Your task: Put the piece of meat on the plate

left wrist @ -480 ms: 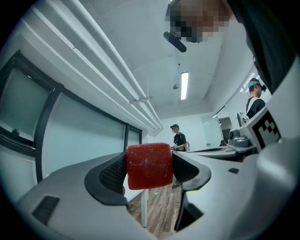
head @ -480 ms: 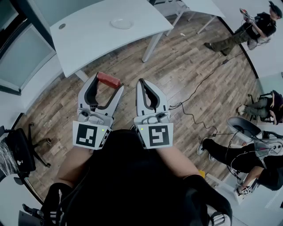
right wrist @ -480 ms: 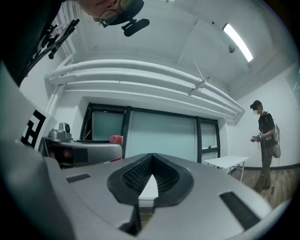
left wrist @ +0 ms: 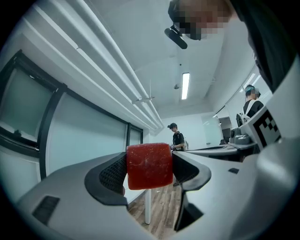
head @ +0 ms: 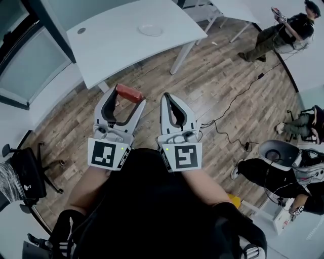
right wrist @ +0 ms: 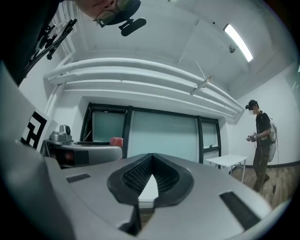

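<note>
Room: wood-plank floor [head: 212,81], glass partition [head: 30,60] at 10 o'clock, black cable [head: 228,109] trailing over the planks at 3 o'clock. Office chair [head: 25,172] at 8 o'clock. One person [head: 283,30] stands at 1 o'clock. White worktop [head: 116,45] at 12 o'clock, ahead of both claws

Plate [head: 151,30] lies on the worktop toward its far edge. It is pale and small, and what it carries cannot be told

Left claw [head: 128,95] stands wide, pads pressed on both sides of the piece of meat [head: 128,93], a red block held in the air over the floor, short of the worktop and well apart from the plate. Right claw [head: 171,98] has its jaws together, tips touching, gripping nothing

The wearer's dark torso [head: 152,212] fills 6 o'clock and hides the floor there. Second table [head: 228,7] at 1 o'clock is cut by the top edge
</note>
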A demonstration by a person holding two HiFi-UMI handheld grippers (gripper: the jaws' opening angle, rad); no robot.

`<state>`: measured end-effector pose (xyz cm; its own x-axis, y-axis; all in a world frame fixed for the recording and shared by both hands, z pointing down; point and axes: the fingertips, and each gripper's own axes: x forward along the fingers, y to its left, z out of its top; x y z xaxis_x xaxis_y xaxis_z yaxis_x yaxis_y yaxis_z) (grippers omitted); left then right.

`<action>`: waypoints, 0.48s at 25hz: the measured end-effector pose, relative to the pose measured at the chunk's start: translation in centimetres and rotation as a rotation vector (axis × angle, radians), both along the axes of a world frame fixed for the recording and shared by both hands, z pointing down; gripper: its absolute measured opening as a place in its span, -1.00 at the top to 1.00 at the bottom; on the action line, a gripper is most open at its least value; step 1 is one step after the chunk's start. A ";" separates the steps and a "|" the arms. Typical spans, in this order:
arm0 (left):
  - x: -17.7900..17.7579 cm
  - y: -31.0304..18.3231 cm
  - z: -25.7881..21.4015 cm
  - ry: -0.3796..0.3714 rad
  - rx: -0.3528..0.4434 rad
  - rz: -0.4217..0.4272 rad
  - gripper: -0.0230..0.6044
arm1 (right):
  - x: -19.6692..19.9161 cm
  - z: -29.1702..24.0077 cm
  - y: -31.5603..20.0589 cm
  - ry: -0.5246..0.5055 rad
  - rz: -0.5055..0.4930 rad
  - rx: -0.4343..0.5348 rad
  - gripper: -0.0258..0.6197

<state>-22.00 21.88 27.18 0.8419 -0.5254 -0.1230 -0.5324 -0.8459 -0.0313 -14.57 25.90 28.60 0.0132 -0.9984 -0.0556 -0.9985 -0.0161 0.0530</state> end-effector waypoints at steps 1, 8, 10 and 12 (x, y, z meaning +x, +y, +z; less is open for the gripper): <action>-0.6 -0.2 0.0 -0.002 0.003 0.002 -0.03 | -0.6 0.0 -0.3 -0.009 -0.004 0.002 0.92; -3.2 -1.4 0.5 0.017 -0.023 0.043 -0.03 | -2.9 1.3 -1.5 -0.029 0.055 -0.037 0.91; -3.3 -1.8 0.9 0.019 -0.034 0.050 -0.03 | -3.2 2.2 -1.9 -0.022 0.054 -0.069 0.91; -2.9 -2.2 1.2 0.017 -0.040 0.059 -0.03 | -3.4 3.0 -2.4 -0.022 0.034 -0.099 0.91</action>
